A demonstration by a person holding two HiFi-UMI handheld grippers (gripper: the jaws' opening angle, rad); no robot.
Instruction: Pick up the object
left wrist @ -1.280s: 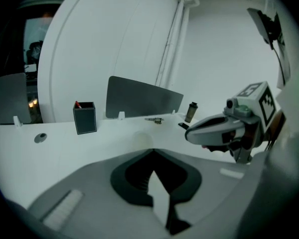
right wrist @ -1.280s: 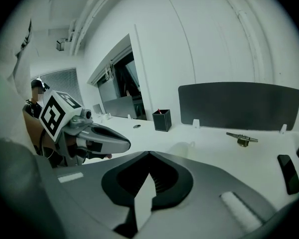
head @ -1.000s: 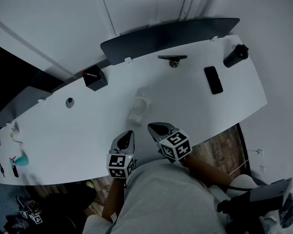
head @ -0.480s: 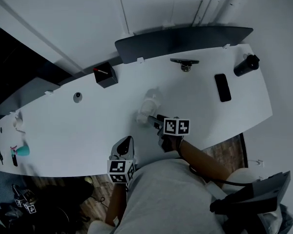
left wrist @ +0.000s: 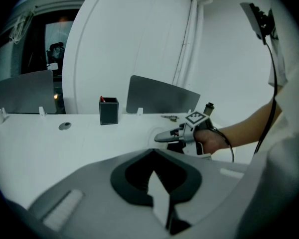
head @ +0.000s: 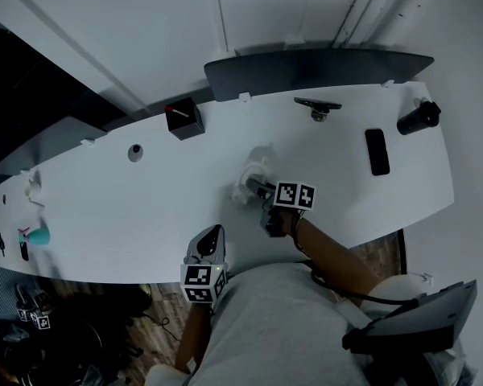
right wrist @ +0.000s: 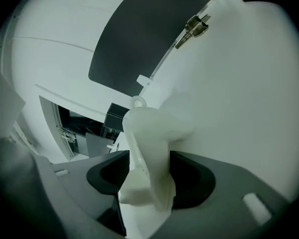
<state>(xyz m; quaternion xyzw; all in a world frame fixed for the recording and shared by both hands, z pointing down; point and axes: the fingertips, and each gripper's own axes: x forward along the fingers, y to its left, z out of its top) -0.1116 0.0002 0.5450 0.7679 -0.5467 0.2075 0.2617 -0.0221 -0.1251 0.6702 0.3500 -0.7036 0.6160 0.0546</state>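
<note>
White object (head: 256, 166) mid-desk, white on white, so its shape is hard to read. Near end is hidden under right gripper (head: 254, 187). Its jaws have just been opening and now stand wide with the object between them; contact unclear. Left gripper (head: 213, 236) at 7 o'clock, clamped closed, empty. On the white desk (head: 129, 215): black box (head: 185, 120) at 10, grey panel (head: 314, 67) at 1, dark slab (head: 377, 151) at 3.

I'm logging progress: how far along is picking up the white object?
Done: the right tongs straddle the white object. In hand: their jaws have just been opening and don't grip it yet. Still to do: closing on it and lifting it off the table. The left tongs are shut and empty.
</note>
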